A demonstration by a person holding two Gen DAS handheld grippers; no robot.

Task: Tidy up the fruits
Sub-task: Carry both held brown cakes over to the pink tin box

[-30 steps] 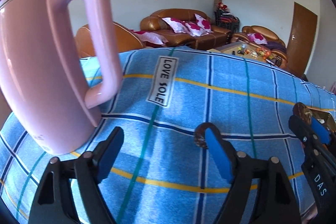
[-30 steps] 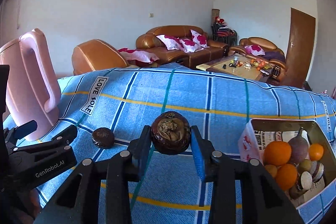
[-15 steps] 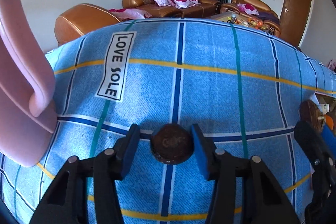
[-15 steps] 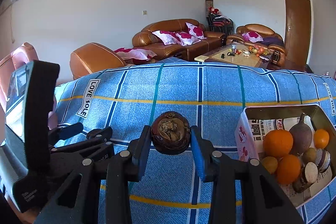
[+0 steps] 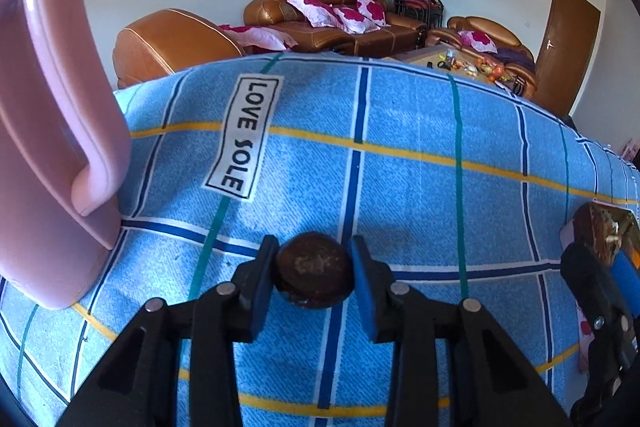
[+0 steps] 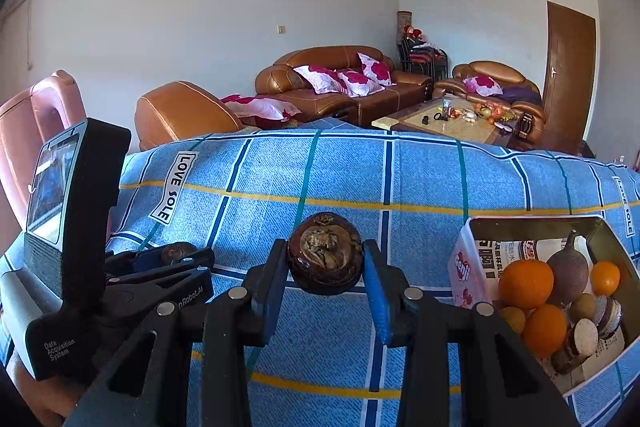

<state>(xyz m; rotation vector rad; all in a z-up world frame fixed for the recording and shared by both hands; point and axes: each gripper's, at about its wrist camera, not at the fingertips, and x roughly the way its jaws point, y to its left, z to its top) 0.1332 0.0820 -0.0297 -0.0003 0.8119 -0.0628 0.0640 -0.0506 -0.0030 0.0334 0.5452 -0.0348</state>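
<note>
The left tool (image 5: 313,269) has just been closing and now pinches a dark fruit (image 5: 314,269) resting on the desk. The right tool (image 6: 326,261) pinches another fruit (image 6: 325,254); the box (image 6: 464,259) lies to its right, nearer the right hand.

Angling the left tool (image 5: 313,269) downward, both black arms reaching forward, jaws having just been closing, blue pads (image 5: 365,279) now pressing against either side of a dark round fruit (image 5: 314,269). Holding the right tool (image 6: 325,261) at a shallower tilt, jaws clamping a second dark round fruit (image 6: 325,259) between its pads. Showing the left tool's black body low at the left of the right wrist view, just beside the right tool.
</note>
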